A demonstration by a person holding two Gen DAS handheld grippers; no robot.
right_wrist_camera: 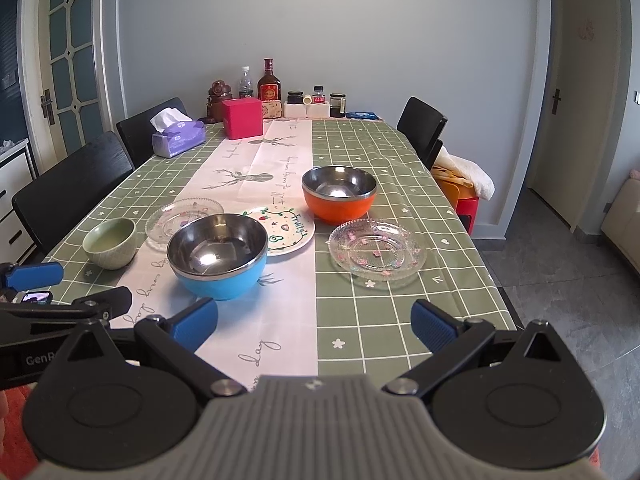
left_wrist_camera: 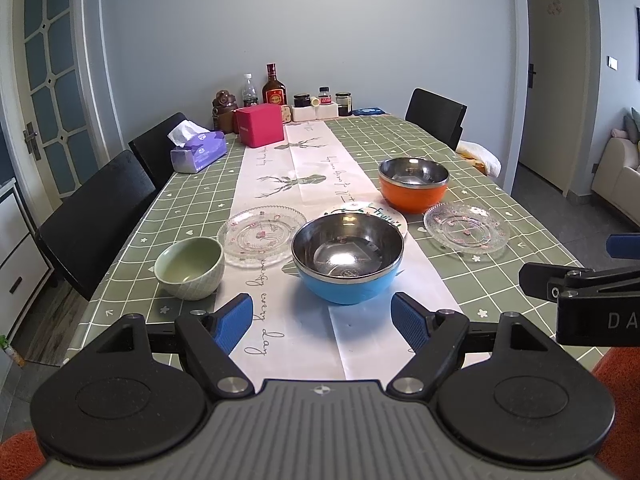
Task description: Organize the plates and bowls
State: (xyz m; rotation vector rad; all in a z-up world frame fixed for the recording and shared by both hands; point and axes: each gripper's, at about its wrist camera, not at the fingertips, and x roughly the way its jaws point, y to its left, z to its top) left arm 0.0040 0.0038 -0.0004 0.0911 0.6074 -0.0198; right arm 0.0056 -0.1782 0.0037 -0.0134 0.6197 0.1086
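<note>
While both of our grippers hang back over the near table edge with nothing in them, we read the spread from left to right. Our left gripper (left_wrist_camera: 322, 322) is released, its blue pads wide apart, and the blue bowl (left_wrist_camera: 347, 258) lies just ahead, between its fingers' lines. Furthest left sits the green bowl (left_wrist_camera: 189, 267), next the left glass plate (left_wrist_camera: 264, 236), then the blue bowl overlapping our view of the fruit-painted plate (right_wrist_camera: 282, 230). Behind stands the orange bowl (right_wrist_camera: 339, 193), and the right glass plate (right_wrist_camera: 377, 254) lies ahead of our right gripper (right_wrist_camera: 316, 326), likewise released. We judge everything is scattered singly, awaiting stacking by kind.
</note>
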